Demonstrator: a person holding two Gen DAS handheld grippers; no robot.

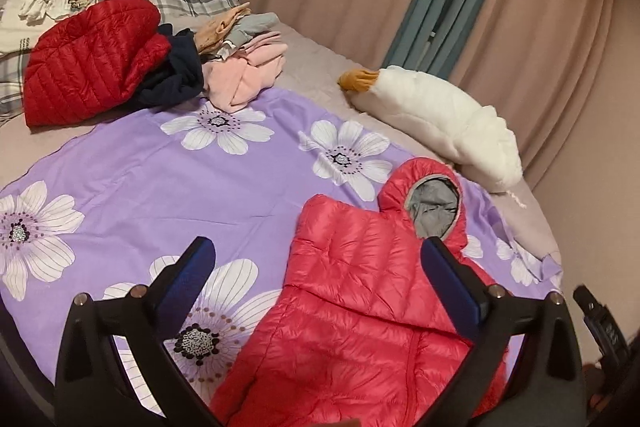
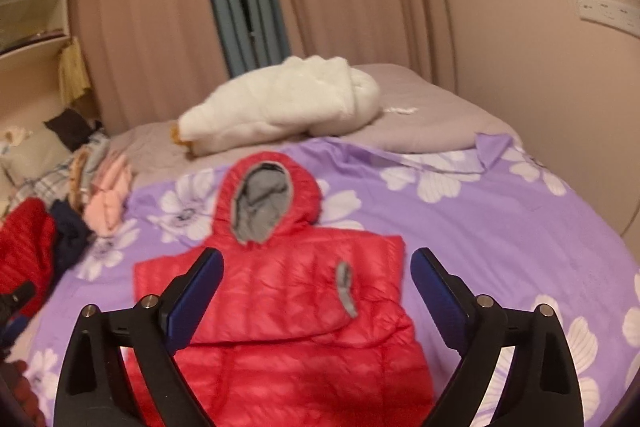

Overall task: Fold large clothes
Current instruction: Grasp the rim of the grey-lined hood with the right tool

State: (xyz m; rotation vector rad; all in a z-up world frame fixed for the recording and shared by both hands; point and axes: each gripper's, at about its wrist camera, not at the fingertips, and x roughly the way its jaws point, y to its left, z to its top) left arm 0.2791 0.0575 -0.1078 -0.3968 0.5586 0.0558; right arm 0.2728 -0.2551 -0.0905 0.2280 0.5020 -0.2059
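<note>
Right wrist view: our right gripper and left gripper hang wide open and empty above the red hooded jacket, lying on the near purple floral sheet. Puffy, slippery fabric may spring its folded sleeves open.

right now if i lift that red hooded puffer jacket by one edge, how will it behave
The red puffer jacket is probably floppy: its sides already lie folded over it. It likely feels light for its bulk, given the puffy quilting. The shiny shell may slip on the purple floral sheet.
</note>
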